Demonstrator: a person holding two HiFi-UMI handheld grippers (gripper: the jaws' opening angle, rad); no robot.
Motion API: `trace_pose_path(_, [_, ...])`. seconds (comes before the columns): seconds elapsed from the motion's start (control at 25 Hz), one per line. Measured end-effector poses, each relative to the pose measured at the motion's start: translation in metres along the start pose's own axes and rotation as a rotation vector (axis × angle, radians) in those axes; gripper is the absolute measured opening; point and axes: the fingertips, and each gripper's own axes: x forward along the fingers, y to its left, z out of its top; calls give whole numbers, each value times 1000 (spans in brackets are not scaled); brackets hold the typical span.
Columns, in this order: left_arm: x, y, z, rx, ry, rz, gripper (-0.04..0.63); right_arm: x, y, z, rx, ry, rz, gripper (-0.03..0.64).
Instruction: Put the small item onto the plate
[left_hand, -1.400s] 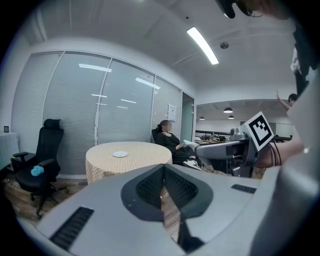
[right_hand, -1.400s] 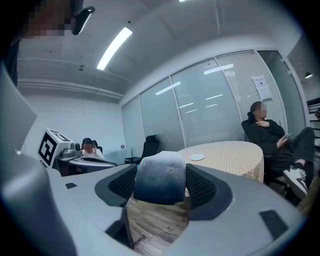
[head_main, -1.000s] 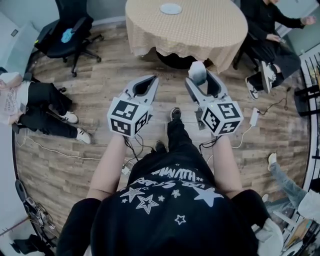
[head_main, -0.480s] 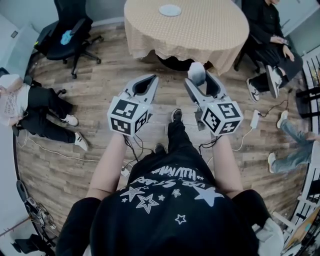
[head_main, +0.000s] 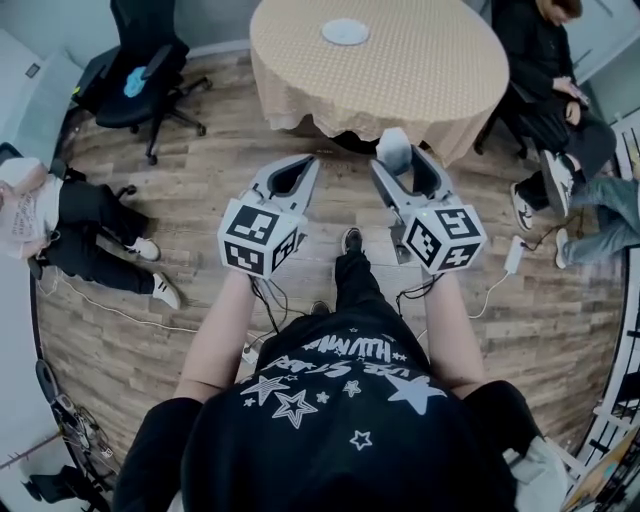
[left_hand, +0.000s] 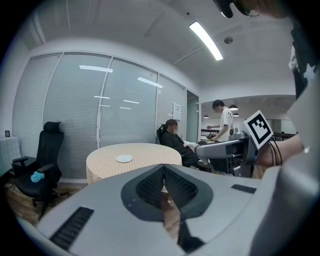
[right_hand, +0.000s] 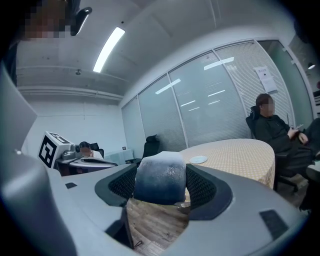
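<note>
A small whitish-grey block (right_hand: 160, 177) sits clamped between the jaws of my right gripper (right_hand: 160, 181); in the head view the block (head_main: 393, 147) shows at the tip of that gripper (head_main: 393, 158), held above the wooden floor. My left gripper (head_main: 310, 162) hangs beside it, jaws pressed together with nothing in them; the left gripper view shows its pads (left_hand: 151, 187) meeting. A small pale plate (head_main: 345, 32) lies on the round table (head_main: 420, 70) with a beige cloth, well ahead of both grippers. The plate (right_hand: 198, 160) also shows in the right gripper view, and as a pale disc (left_hand: 124, 159) in the left one.
A black office chair (head_main: 135, 70) stands at the far left of the table. One person (head_main: 545, 95) sits at the table's right, another (head_main: 70, 215) sits on the floor at the left. A cable and white adapter (head_main: 514, 255) lie on the floor to the right.
The table and plate have drifted slightly nearer and to the right in the head view. The seated person at the right has shifted their legs. Both grippers hold the same pose.
</note>
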Motion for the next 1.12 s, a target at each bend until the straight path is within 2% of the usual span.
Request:
trace_pose_path(0.68, [130,63,36,-4,16,2,8,97,-111,46,19,-4,1,305])
trace_pose_path(1.12, [173,94,52,-17,35,57,8,145,-147,63,28,5,61,305])
